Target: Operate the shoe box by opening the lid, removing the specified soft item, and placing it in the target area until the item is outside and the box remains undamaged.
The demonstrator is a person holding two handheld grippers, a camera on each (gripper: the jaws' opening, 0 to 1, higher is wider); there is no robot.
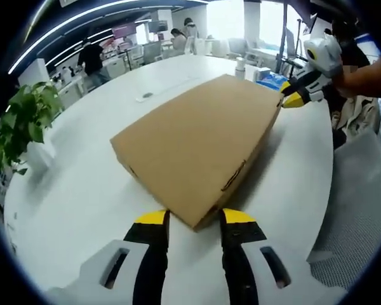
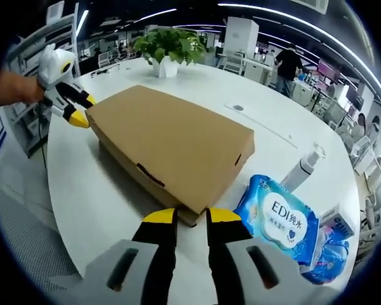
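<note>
A closed brown cardboard shoe box [image 1: 200, 143] lies flat on a white round table [image 1: 82, 190]. My left gripper [image 1: 195, 217] is open, and its yellow-tipped jaws stand on either side of the box's near corner. At the opposite corner my right gripper [image 1: 291, 93] comes in from the right, held by a person's hand. In the right gripper view the same box [image 2: 171, 143] lies lid down, with my right gripper [image 2: 192, 216] open by a narrower gap at its near corner. The left gripper [image 2: 84, 109] sits at the far left corner. The box's contents are hidden.
A blue wet-wipes pack [image 2: 278, 222] and a clear spray bottle [image 2: 301, 168] lie right of the box. A potted plant [image 2: 168, 47] stands at the table's far side. A grey mesh chair [image 1: 355, 216] is beside the table edge. People and desks are in the background.
</note>
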